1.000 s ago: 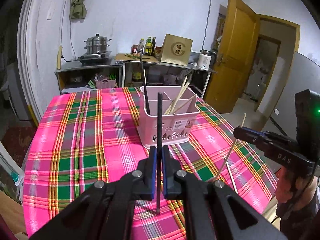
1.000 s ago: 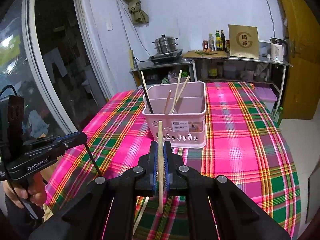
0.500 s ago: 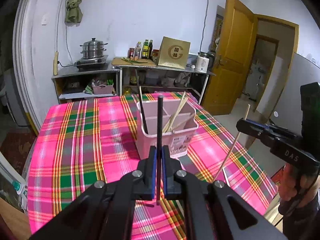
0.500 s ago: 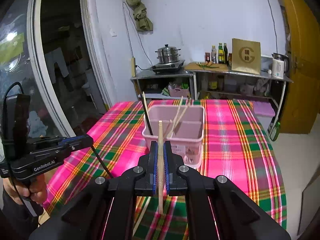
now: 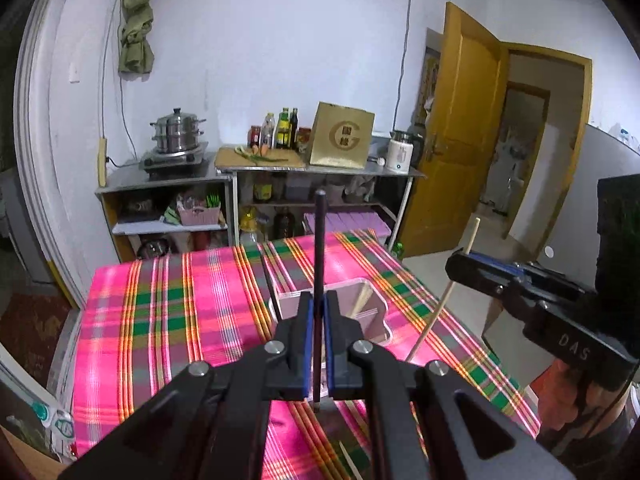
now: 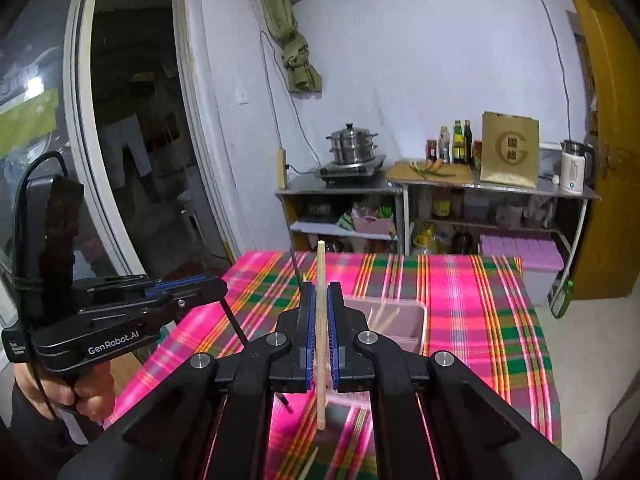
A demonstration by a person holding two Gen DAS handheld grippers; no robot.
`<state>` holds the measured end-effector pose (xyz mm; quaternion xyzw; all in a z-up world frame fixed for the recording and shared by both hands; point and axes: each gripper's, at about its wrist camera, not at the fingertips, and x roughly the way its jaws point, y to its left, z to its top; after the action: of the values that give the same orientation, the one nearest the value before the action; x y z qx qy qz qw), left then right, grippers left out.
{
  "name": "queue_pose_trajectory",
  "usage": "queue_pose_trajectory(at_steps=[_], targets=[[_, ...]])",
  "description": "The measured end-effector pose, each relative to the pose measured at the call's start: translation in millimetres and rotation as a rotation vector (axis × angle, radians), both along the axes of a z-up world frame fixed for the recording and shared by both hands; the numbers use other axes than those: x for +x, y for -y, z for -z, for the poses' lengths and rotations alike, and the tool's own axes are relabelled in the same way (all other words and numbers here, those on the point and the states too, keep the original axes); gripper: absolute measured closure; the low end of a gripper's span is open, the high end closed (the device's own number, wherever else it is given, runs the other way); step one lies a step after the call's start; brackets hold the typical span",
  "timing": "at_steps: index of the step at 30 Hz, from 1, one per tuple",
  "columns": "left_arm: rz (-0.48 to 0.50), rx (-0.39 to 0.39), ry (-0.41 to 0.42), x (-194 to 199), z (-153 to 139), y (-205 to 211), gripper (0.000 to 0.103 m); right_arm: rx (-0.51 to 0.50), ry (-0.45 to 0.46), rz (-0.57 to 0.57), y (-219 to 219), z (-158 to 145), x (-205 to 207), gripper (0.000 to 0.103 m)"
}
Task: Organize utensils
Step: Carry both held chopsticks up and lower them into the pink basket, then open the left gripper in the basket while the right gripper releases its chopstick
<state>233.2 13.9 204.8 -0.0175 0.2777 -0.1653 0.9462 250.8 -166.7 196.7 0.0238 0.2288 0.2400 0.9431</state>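
Observation:
My left gripper (image 5: 315, 304) is shut on a black chopstick (image 5: 319, 248) that stands upright between its blue pads. My right gripper (image 6: 319, 300) is shut on a light wooden chopstick (image 6: 320, 280), also upright. Both hang high above the pink utensil basket (image 5: 374, 300) (image 6: 404, 312), which is partly hidden behind the jaws and holds one black chopstick (image 5: 269, 280) and several wooden ones (image 6: 382, 316). The right gripper (image 5: 460, 268) shows at the right of the left wrist view with its wooden chopstick (image 5: 444, 300). The left gripper (image 6: 216, 288) shows at the left of the right wrist view.
The basket stands on a table under a pink plaid cloth (image 5: 168, 320). Loose wooden chopsticks (image 5: 348, 456) lie on the cloth near the front edge. Behind the table are metal shelves with a steamer pot (image 5: 176, 136), bottles (image 5: 286, 128), a gold box (image 5: 342, 140) and a kettle (image 5: 400, 156).
Both grippers have risen with their chopsticks, so the basket now sits lower in both views and is partly hidden behind the jaws. Neither grip has changed.

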Motion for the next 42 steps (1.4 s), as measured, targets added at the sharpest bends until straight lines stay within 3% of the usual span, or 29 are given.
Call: queue_pose_trajectory(at_steps=[12,18,31,40,42], targets=[[-0.001,0.019,-0.003,50,-5,7,0.098,0.035,0.012,0.018,-10,-14,55,0.098],[0.006,0.022,-0.015,65,8,9,0.098,0.044,-0.025,0.024,-10,8,80,0.098],[0.001,0.012,-0.134,79,77,3,0.097,-0.035,-0.182,0.036,-15,95,110,0.097],[-0.034,0.014,-0.172,76,98,-3,0.096,-0.052,-0.239,0.019,-15,113,113,0.097],[-0.040,0.009,-0.175,72,98,-5,0.095,-0.038,-0.240,0.012,-12,110,109,0.091]])
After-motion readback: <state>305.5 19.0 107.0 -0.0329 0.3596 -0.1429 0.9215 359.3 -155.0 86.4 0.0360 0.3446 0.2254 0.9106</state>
